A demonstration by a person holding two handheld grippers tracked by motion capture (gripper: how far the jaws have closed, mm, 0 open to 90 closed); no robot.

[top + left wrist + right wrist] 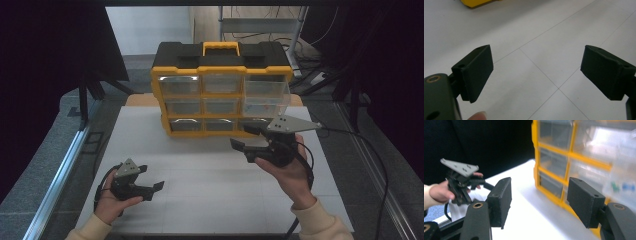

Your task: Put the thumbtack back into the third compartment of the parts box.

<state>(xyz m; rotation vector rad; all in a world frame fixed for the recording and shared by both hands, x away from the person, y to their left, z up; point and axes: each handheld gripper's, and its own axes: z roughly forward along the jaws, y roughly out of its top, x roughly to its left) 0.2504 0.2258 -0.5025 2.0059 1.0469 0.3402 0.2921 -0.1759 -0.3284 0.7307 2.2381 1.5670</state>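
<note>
A yellow and black organiser box (221,89) with clear plastic drawers stands at the back middle of the white table (210,190). Its right-hand drawers (267,97) stick out further than the others. My right gripper (243,136) hovers just in front of the box's lower right part, open and holding nothing. In the right gripper view its jaws (539,195) point past the drawer fronts (574,162). My left gripper (151,177) rests low at the front left, open over bare table; its jaws (536,67) stand wide apart with nothing between them.
The box has a yellow carry handle (220,48) on top. Small blue and green items (621,186) show blurred inside one right drawer. A metal rail (60,170) runs along the table's left edge. My left hand and its gripper (461,181) appear in the right gripper view.
</note>
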